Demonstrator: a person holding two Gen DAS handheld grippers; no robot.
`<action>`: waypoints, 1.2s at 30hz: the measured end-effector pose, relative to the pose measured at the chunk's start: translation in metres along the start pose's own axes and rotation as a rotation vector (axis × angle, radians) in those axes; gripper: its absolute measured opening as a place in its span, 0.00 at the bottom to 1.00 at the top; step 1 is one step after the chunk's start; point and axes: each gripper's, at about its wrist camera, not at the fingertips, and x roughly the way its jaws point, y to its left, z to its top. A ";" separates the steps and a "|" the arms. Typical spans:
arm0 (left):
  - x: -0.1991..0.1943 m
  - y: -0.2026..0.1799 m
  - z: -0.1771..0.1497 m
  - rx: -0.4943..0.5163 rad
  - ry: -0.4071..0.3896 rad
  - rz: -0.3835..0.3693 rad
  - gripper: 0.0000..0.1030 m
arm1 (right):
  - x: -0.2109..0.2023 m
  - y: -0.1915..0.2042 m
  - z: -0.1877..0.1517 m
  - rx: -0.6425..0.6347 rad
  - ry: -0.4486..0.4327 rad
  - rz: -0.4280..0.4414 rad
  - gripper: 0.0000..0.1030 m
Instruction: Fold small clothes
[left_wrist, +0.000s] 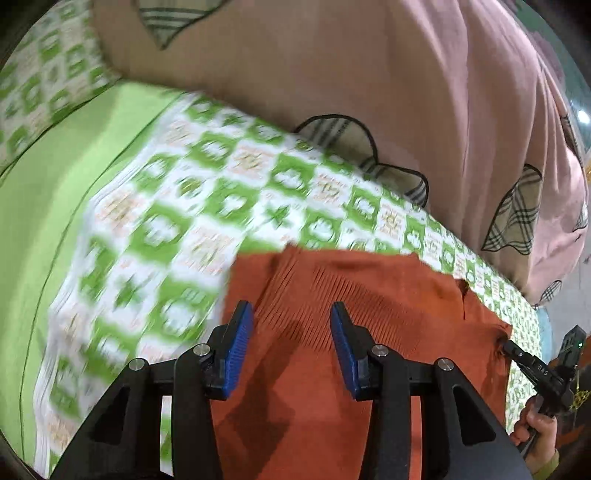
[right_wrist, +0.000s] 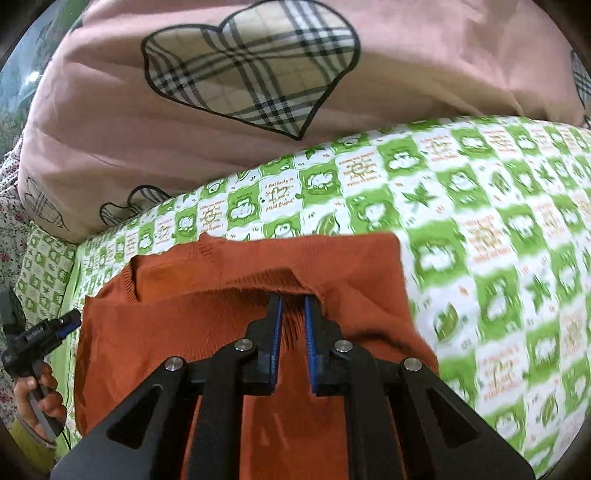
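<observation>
An orange knitted garment (left_wrist: 369, 295) lies on a green-and-white patterned bed sheet (left_wrist: 166, 206). My left gripper (left_wrist: 291, 314) is open just above the garment, its blue pads (left_wrist: 236, 343) apart with nothing between them. In the right wrist view, my right gripper (right_wrist: 293, 301) is shut on a raised fold of the orange garment (right_wrist: 221, 310), lifting its ribbed edge. The right gripper also shows in the left wrist view (left_wrist: 517, 350) at the garment's right edge. The left gripper shows in the right wrist view (right_wrist: 55, 328) at the garment's left edge.
A pink quilt with plaid hearts (right_wrist: 221, 110) is bunched along the far side of the bed, close behind the garment. A plain green band of sheet (left_wrist: 55, 184) runs at the left. A patterned pillow (right_wrist: 40, 266) lies at the far left.
</observation>
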 end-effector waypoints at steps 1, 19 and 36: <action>-0.008 0.006 -0.010 -0.008 0.002 0.002 0.43 | -0.005 0.000 -0.005 0.001 -0.002 0.000 0.11; -0.090 0.032 -0.137 -0.070 0.116 -0.091 0.52 | -0.062 -0.025 -0.094 0.147 0.048 -0.051 0.14; -0.073 0.017 -0.198 -0.185 0.230 -0.110 0.70 | -0.036 0.072 -0.145 -0.079 0.228 0.141 0.14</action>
